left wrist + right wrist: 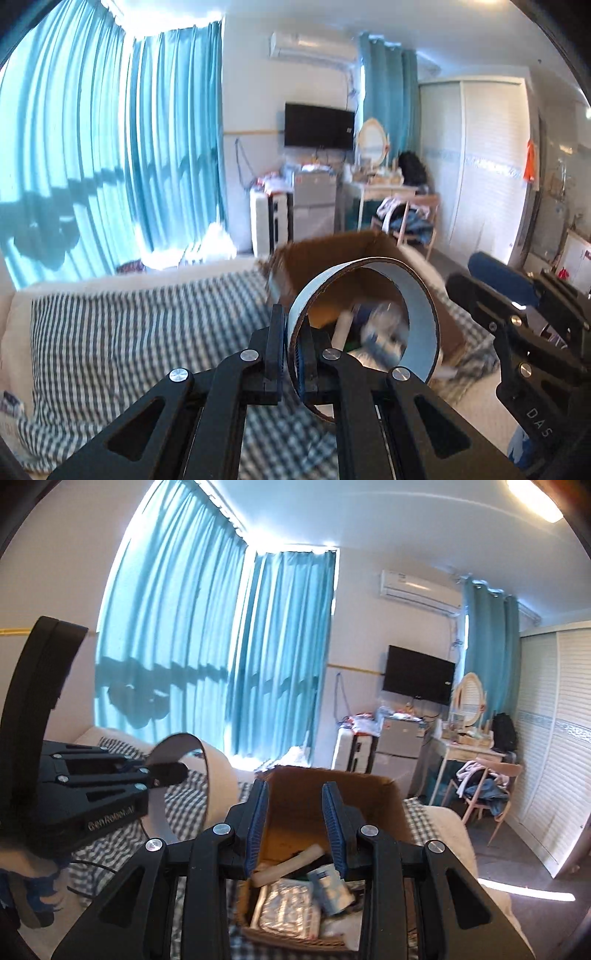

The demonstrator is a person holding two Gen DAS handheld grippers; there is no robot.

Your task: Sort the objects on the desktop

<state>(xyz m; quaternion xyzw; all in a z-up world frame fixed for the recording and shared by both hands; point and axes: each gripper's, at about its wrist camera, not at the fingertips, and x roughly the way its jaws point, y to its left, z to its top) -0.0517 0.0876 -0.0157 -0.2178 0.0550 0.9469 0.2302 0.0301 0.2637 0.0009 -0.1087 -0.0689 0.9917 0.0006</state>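
Note:
My left gripper is shut on the rim of a wide roll of tape, pale blue outside and brown-edged, and holds it in the air in front of an open cardboard box. The roll and left gripper also show at the left of the right wrist view. My right gripper is open and empty, above the box. Inside the box lie a white tube, a foil blister pack and a small white-blue package.
The box stands on a blue-and-white checked cloth. Teal curtains hang behind. A small fridge, a dressing table and a chair with clothes stand at the far right. The right gripper's body is at right.

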